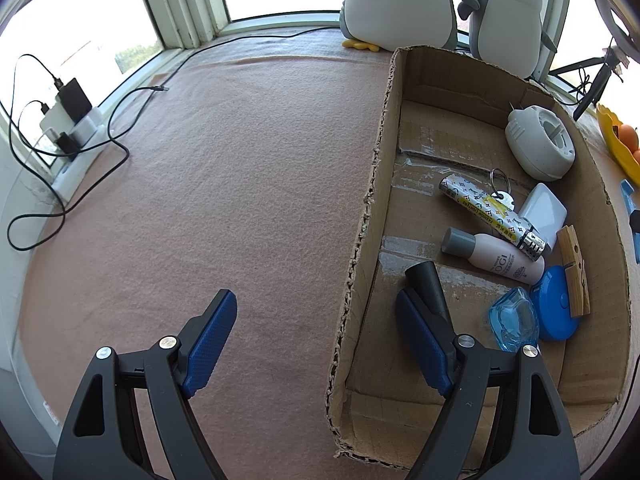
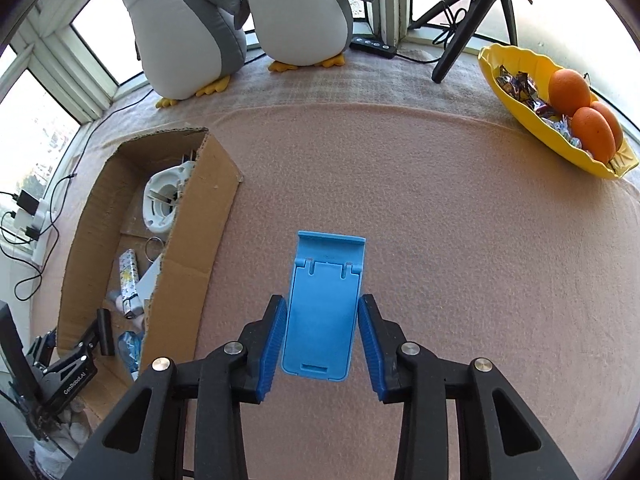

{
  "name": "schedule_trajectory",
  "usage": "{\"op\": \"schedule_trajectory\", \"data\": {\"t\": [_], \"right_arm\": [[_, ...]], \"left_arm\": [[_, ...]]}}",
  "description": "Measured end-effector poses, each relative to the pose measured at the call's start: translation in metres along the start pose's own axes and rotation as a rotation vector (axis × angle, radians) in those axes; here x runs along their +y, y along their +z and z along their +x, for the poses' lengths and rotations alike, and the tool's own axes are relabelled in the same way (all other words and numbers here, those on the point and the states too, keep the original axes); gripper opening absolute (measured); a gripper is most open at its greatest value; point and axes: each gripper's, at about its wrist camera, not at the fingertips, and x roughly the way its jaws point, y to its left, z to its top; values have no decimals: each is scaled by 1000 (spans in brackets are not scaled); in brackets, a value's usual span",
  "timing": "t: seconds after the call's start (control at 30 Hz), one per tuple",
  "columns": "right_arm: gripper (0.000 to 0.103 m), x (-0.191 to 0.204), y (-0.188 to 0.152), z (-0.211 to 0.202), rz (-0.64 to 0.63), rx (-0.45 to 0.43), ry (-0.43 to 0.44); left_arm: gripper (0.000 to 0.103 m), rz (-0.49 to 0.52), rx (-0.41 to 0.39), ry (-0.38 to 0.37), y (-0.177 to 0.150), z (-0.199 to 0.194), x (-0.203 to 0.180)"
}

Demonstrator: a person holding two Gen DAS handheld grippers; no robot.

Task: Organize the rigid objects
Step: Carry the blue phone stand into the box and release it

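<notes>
A flat light-blue plastic phone stand [image 2: 324, 304] sits between the blue pads of my right gripper [image 2: 321, 300], which is shut on its two long sides, over the pink cloth to the right of the cardboard box [image 2: 192, 248]. My left gripper [image 1: 314, 296] stands open astride the box's left wall [image 1: 360, 240]; one finger is over the cloth and the other is inside the box. Nothing is between its pads but that wall, which they do not touch. In the box lie a pink bottle [image 1: 500, 256], a patterned tube [image 1: 488, 208], a blue round case [image 1: 556, 304] and a white round device [image 1: 540, 142].
Two plush penguins [image 2: 224, 20] stand behind the box by the window. A yellow dish [image 2: 516, 112] with oranges and sweets is at the back right, and a black tripod [image 2: 476, 12] is beside it. Chargers and cables [image 1: 68, 120] lie along the left sill.
</notes>
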Motion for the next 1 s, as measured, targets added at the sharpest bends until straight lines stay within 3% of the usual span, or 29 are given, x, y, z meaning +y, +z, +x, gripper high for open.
{"op": "schedule_trajectory", "data": {"t": [0.4, 0.83, 1.0], "right_arm": [[33, 81, 1, -29, -161, -49, 115], [34, 128, -13, -20, -261, -21, 160], [48, 131, -18, -22, -278, -27, 147]], "left_arm": [[83, -1, 1, -2, 0, 0, 0], [83, -1, 1, -2, 0, 0, 0], [83, 4, 6, -7, 1, 0, -1]]}}
